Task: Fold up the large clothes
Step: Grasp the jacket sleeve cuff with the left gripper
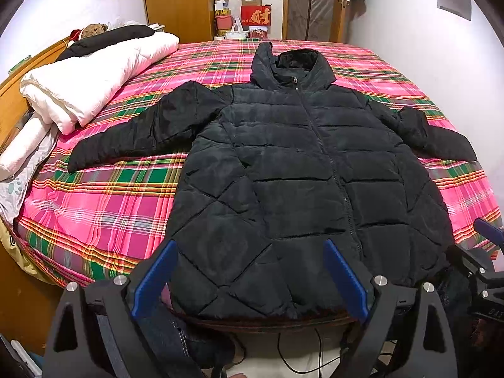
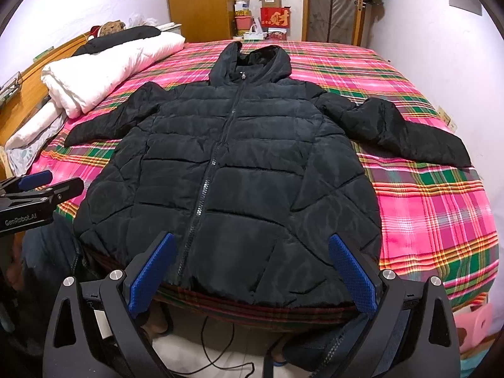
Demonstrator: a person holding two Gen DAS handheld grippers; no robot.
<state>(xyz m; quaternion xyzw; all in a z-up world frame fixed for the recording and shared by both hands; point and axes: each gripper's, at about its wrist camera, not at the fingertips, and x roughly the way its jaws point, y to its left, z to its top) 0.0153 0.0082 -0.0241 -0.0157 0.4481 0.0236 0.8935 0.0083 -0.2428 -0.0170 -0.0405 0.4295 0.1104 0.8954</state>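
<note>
Even indoor light, fisheye-bent edges

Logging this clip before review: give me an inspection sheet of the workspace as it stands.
Surface: bed with plaid sheet.
Job's things: black hooded jacket lying flat, zipped, sleeves spread, unfolded.
Clutter: white duvet rolled at the bed's left side; teddy bear behind it.
Grippers: left gripper and right gripper open, above the hem, holding nothing.
Cables: black cable on the floor.
Surroundings: wooden wardrobe, stacked boxes.
</note>
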